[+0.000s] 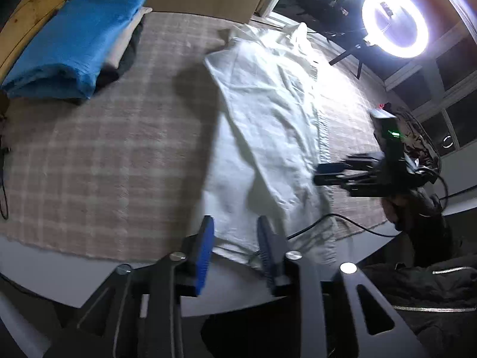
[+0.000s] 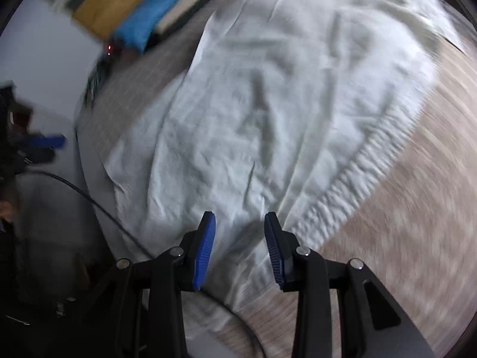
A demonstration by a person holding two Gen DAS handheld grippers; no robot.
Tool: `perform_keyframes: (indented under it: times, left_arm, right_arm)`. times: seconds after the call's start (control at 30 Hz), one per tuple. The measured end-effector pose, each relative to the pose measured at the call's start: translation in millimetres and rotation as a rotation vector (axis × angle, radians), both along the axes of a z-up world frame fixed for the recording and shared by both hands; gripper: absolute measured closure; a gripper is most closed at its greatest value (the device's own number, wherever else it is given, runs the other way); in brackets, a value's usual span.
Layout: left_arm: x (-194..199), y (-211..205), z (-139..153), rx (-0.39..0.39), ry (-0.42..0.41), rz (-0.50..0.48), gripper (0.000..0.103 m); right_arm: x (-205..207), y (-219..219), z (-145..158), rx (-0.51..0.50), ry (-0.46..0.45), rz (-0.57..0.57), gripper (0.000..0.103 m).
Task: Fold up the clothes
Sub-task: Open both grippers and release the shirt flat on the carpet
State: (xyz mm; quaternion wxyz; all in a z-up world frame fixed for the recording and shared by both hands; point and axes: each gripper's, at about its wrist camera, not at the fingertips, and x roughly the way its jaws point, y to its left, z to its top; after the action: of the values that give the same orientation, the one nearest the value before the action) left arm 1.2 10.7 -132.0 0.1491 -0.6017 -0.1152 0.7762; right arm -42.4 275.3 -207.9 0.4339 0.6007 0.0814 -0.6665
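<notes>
A white garment [image 1: 268, 125] lies spread lengthwise on a plaid cloth [image 1: 104, 155] that covers the table [image 1: 238, 286]. It is wrinkled, with a ribbed band along its right edge, and its near end hangs just over the cloth's edge onto the bare tabletop.

The left gripper [image 1: 235, 250] hovers over that near end. Its blue pads stand partly apart, and the white fabric shows between them, but they do not press on it; it holds nothing.

The right gripper [image 2: 240, 247] is above the near part of the garment, close to the ribbed band. Its jaws are also partly apart and empty. This view is smeared by motion, so whether the tips touch the fabric is hard to say.

At the far left corner sits a stack of folded clothes [image 1: 77, 41], blue on top, well apart from the white garment. A black cable [image 1: 342, 220] runs across the near right edge of the cloth. A ring light [image 1: 395, 24] glares at the far right
</notes>
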Motion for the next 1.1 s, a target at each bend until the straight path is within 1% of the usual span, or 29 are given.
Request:
perform_keyframes:
  times: [0.07,0.1,0.17,0.2,0.23,0.27,0.3,0.33,0.37,0.43,0.5,0.57,0.63,0.7,0.73,0.77,0.8,0.83,0.87,0.93,0.97,1.0,1.07,1.1]
  left_arm:
    - [-8.6,-4.8,-13.3,0.021,-0.045,-0.065,0.073]
    - [-9.2,-4.2,-15.8,0.062,-0.081,-0.113,0.075]
    - [-10.1,-2.5,-19.9,0.150,-0.158,-0.214,0.075]
    - [-8.9,-5.1,-11.0,0.139,-0.151,-0.269,0.075]
    - [-7.5,-8.3,-0.4,0.119,-0.138,-0.324,0.075]
    - [-6.1,-14.0,11.3,0.085,-0.108,-0.359,0.074]
    - [-8.0,-21.8,23.3,0.044,-0.068,-0.390,0.072]
    - [-15.4,-27.8,27.6,0.018,-0.041,-0.407,0.072]
    - [-23.5,-33.3,30.7,-0.005,-0.016,-0.421,0.072]
    - [-43.6,-32.6,18.3,0.056,0.010,-0.437,0.072]
    - [-60.0,-15.6,-4.6,0.099,0.025,-0.472,0.072]
    - [-68.4,4.8,-22.3,0.135,0.048,-0.520,0.072]
    - [-75.1,24.4,-36.2,0.141,0.060,-0.554,0.072]
    - [-82.8,42.8,-51.3,0.121,0.079,-0.587,0.072]
    - [-86.0,46.3,-57.7,0.100,0.076,-0.595,0.072]
    - [-88.9,49.4,-68.4,0.070,0.049,-0.612,0.072]
    - [-87.1,47.3,-75.1,0.045,0.043,-0.633,0.072]
    - [-84.6,44.4,-81.0,0.022,0.041,-0.654,0.075]
    - [-82.2,41.5,-87.0,-0.002,0.038,-0.676,0.076]
    - [-81.1,30.7,-86.2,-0.026,-0.031,-0.696,0.077]
    - [-83.7,26.1,-81.8,-0.014,-0.047,-0.686,0.078]
    - [-90.2,22.1,-73.2,0.024,-0.045,-0.673,0.078]
    - [-113.1,23.4,-51.3,0.062,0.012,-0.644,0.078]
    - [-127.5,28.1,-42.6,0.069,0.051,-0.630,0.078]
  right_arm:
    - [11.0,10.8,16.7,-0.052,0.017,-0.072,0.069]
    - [16.7,15.1,24.8,-0.073,0.026,-0.106,0.069]
    - [29.4,9.4,37.4,-0.038,0.042,-0.151,0.069]
    - [35.7,8.1,44.2,-0.022,0.048,-0.173,0.069]
    - [41.3,17.1,54.9,-0.017,0.041,-0.192,0.071]
    - [47.1,25.2,65.1,-0.014,0.037,-0.213,0.073]
    - [53.7,28.2,72.6,-0.017,0.049,-0.240,0.073]
    - [60.1,31.0,79.4,-0.019,0.062,-0.268,0.073]
    - [64.7,33.5,80.0,-0.011,0.086,-0.300,0.073]
    - [67.5,39.9,69.8,-0.002,0.105,-0.376,0.073]
    - [65.1,22.6,49.1,0.018,0.096,-0.427,0.073]
    - [67.3,12.9,29.6,0.059,0.117,-0.463,0.073]
    - [69.1,8.1,16.5,0.073,0.110,-0.496,0.073]
    - [72.0,6.7,8.6,0.089,0.107,-0.521,0.073]
    - [74.0,5.4,6.1,0.109,0.114,-0.515,0.073]
    - [75.7,4.0,3.6,0.130,0.121,-0.509,0.073]
    - [76.3,1.8,1.4,0.151,0.128,-0.498,0.075]
    - [80.7,3.5,-0.8,0.163,0.137,-0.480,0.075]
    - [82.8,3.7,-0.3,0.178,0.136,-0.462,0.075]
    - [86.4,8.3,4.5,0.192,0.127,-0.448,0.075]
    - [86.3,12.2,10.0,0.160,0.122,-0.465,0.075]
    - [85.7,15.2,14.7,0.131,0.118,-0.479,0.075]
    - [78.6,10.6,13.7,0.106,0.117,-0.492,0.075]
    - [75.1,8.3,13.2,0.094,0.116,-0.498,0.075]
